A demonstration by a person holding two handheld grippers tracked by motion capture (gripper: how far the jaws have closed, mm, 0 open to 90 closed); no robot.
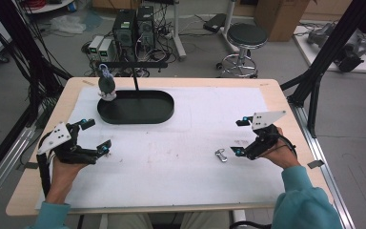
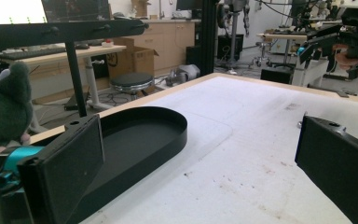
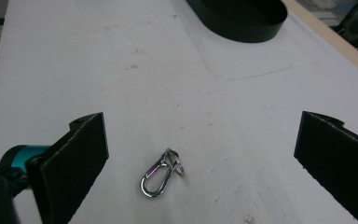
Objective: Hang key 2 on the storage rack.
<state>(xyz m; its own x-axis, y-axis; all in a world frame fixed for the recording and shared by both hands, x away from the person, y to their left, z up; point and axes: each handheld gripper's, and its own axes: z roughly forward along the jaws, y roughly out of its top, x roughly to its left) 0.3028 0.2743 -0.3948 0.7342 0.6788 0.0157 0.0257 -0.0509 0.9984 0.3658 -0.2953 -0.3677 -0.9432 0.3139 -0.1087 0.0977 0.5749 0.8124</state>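
Note:
A small silver carabiner clip (image 1: 220,155) (image 3: 161,173) lies flat on the white mat. My right gripper (image 1: 239,137) (image 3: 200,154) is open just right of it, and the clip lies on the mat between its wide-spread jaws, touching neither. A dark grey plush toy (image 1: 106,86) (image 2: 4,107) hangs by a loop from the bar of a black stand (image 1: 134,71) at the left end of a black oval tray (image 1: 164,107) (image 2: 168,135). At the mat's left side my left gripper (image 1: 96,135) (image 2: 200,172) is open and holds nothing, pointing across the table past the tray.
A white mat (image 1: 181,157) covers most of the wooden table. The other hand's gripper (image 2: 335,46) shows far off in the left gripper view. A stool (image 1: 245,38), computer cases and cables stand on the floor beyond the far edge. Black frame posts flank both sides.

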